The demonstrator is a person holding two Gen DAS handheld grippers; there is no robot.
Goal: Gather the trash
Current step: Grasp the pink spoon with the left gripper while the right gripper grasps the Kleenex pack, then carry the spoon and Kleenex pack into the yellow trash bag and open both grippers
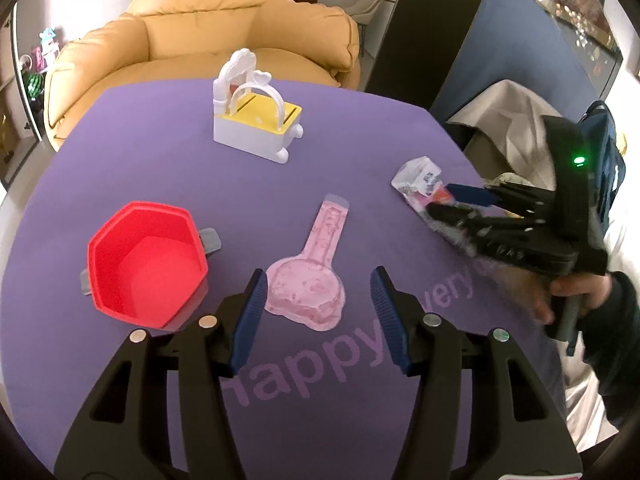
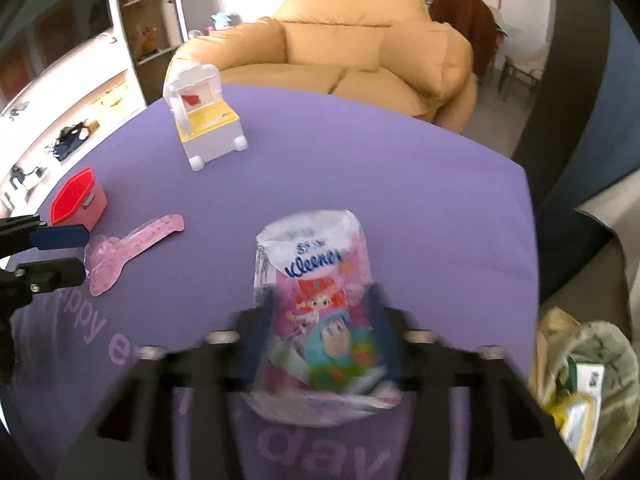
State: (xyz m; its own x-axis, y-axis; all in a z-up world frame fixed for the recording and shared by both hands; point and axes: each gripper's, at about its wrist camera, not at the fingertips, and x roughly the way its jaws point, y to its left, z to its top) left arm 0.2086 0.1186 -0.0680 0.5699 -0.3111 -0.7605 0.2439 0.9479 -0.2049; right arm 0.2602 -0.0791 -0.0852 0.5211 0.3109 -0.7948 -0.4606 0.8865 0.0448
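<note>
On purple table (image 2: 400, 184), right gripper (image 2: 324, 344) clamping tissue packet (image 2: 316, 280)

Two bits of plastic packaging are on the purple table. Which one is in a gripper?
The Kleenex tissue wrapper, clamped between the right gripper pads. The pink bottle-shaped blister lies flat, untouched, before the open left gripper.

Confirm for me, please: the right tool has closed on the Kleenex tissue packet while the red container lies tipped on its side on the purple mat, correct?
Not quite. The red container stands upright, its open top facing up, as the left wrist view shows. The rest holds: the right tool grips the Kleenex tissue packet over the purple mat.
</note>
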